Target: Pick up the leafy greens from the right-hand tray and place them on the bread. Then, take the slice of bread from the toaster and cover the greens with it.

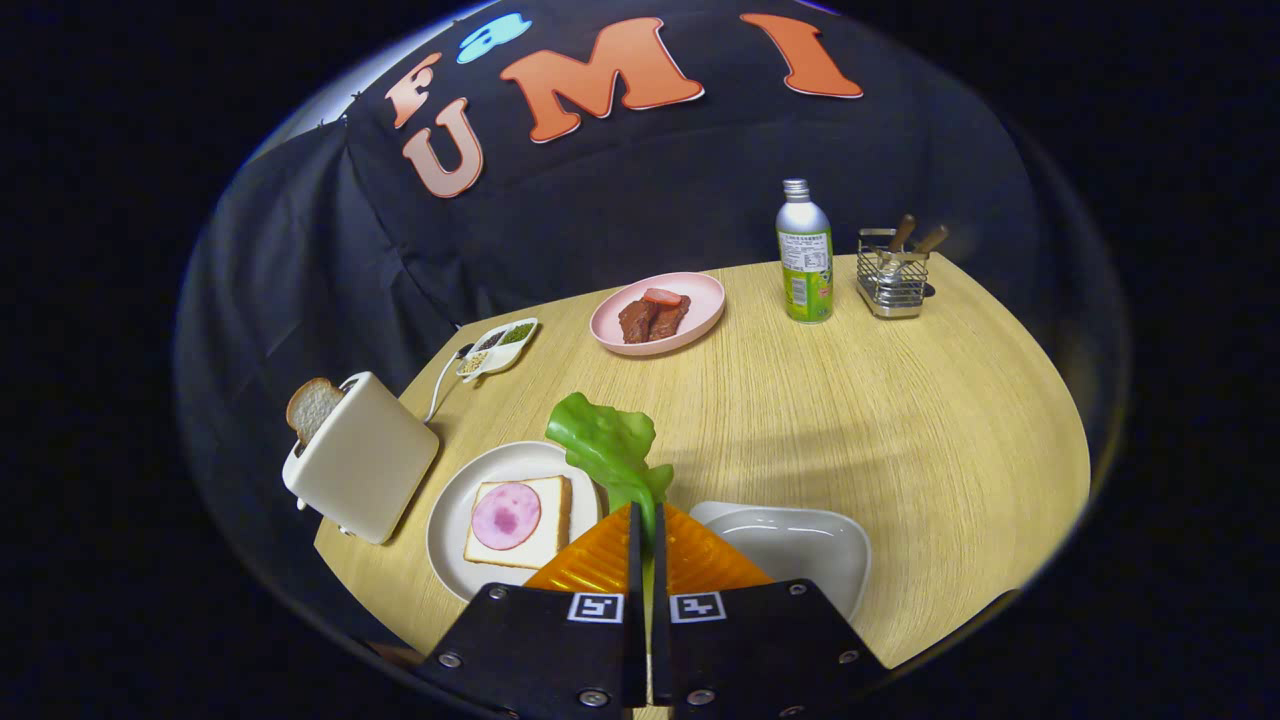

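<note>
Gripper view: the gripper [645, 515] has its two fingers pressed nearly together on the stem of the greens [608, 447], one leaf, pinched between the fingertips. The leaf's long axis runs from the fingertips toward 11 o'clock, stem end in the grip, frilled end pointing away and slightly left; it is held above the table [900, 420], over the gap between the plate [450, 520] and the tray [790, 540]. One white round plate lies just ahead-left of the fingers, at 10 o'clock from them; it carries one bread [520, 522] slice lying flat with one round pink ham [506, 515] slice on top. One white tray lies just right of the fingers, at 3 o'clock. One cream toaster [365, 460] stands left of the plate, at 9 o'clock from it, tilted in this view, with one toast [313, 405] slice standing up out of its slot. One pink dish [690, 310] lies beyond the greens at 12 o'clock and holds brown meat [652, 318] pieces; their count cannot be told. One small divided dish [497, 347] lies at 10 o'clock from the pink dish. One bottle [805, 255] stands upright at 3 o'clock from the pink dish; its label carries print too small to read. One wire caddy [890, 275] stands just right of the bottle with two brown handles [915, 237] sticking out.
</note>
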`<state>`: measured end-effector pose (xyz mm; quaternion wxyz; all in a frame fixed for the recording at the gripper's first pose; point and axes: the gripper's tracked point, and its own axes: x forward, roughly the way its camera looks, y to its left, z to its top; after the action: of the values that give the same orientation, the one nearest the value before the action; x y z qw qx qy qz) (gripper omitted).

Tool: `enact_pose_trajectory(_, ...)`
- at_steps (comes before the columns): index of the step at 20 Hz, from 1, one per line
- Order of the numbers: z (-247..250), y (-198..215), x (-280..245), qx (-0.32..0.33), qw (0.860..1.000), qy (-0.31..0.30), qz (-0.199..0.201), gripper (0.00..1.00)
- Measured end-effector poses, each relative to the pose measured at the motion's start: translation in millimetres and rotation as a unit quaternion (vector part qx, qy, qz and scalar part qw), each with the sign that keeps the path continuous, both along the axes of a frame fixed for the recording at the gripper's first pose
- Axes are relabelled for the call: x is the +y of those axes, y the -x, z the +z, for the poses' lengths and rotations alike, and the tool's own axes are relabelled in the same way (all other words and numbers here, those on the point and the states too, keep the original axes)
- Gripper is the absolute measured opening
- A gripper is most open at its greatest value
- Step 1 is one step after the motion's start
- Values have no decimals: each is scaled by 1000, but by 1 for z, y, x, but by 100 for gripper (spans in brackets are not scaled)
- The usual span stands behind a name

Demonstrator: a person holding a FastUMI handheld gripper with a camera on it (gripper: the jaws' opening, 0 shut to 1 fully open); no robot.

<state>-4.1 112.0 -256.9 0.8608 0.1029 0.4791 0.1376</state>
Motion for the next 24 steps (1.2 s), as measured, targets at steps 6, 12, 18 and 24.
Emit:
enact_pose_trajectory(6, -1, -8, 38, -1, 1000, -9, 29, 3)
enact_pose_trajectory(12, -13, -13, 75, 4, 999, -12, 51, 3)
enact_pose_trajectory(18, -30, -4, 111, 23, 996, -15, 81, 3)
enact_pose_trajectory(24, -39, 11, 140, 38, 994, -19, 104, 3)
